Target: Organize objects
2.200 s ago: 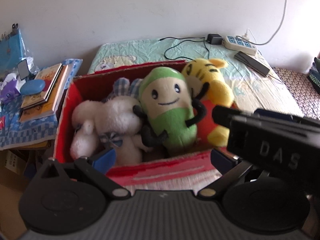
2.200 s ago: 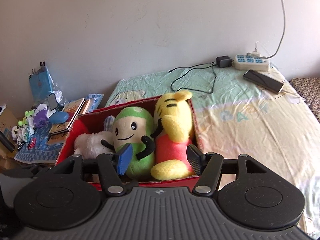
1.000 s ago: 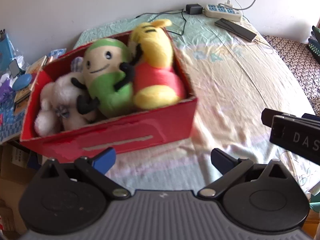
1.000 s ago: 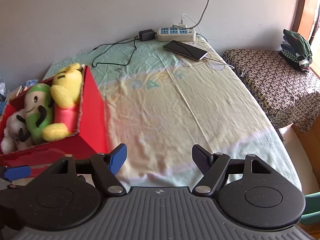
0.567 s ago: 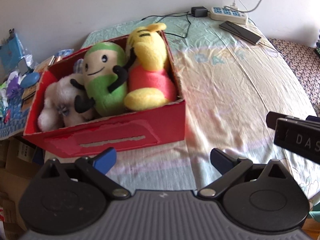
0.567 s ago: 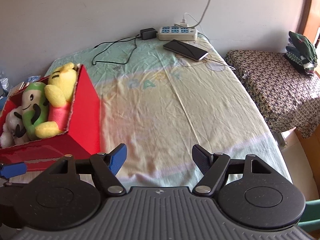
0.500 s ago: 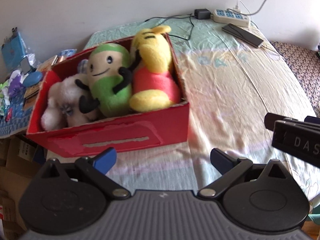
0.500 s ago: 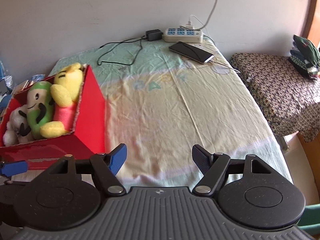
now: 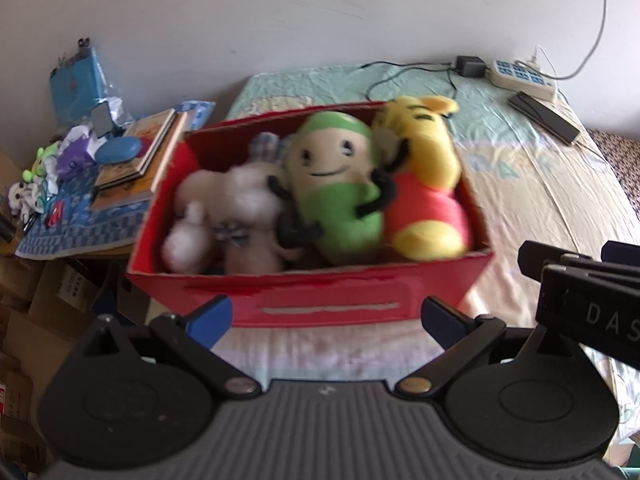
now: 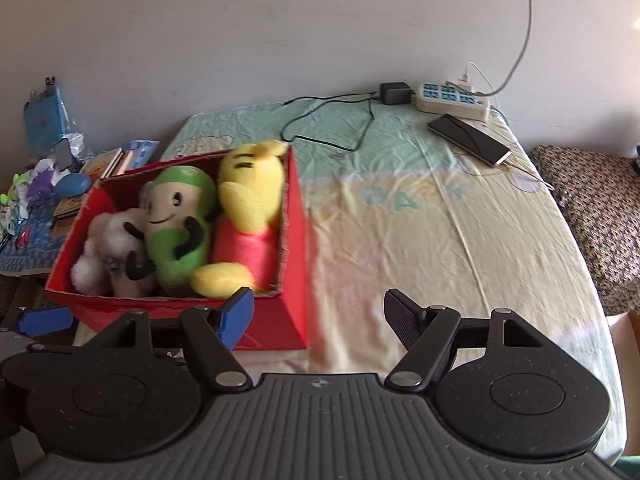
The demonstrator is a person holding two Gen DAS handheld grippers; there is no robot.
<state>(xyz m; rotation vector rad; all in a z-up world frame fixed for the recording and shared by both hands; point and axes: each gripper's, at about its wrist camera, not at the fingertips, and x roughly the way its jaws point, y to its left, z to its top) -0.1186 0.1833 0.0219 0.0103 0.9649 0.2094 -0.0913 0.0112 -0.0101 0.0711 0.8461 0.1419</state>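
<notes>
With three plush toys (image 9: 336,208) packed in the red box (image 9: 320,300) on the bed (image 10: 440,220), the sorting is judged nearly done, and both the left tool (image 9: 324,320) and the right tool (image 10: 318,312) are held spread and empty, so the box is probably to be gripped next.

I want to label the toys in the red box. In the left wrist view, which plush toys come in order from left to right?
White fluffy plush → green smiling plush → yellow plush with the red middle, all side by side inside the red box.

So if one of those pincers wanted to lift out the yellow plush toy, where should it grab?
Probably the yellow plush toy's head, from above: it sticks up over the red box's rim, while the green plush and the box wall hem in its body. Both grippers are open.
</notes>
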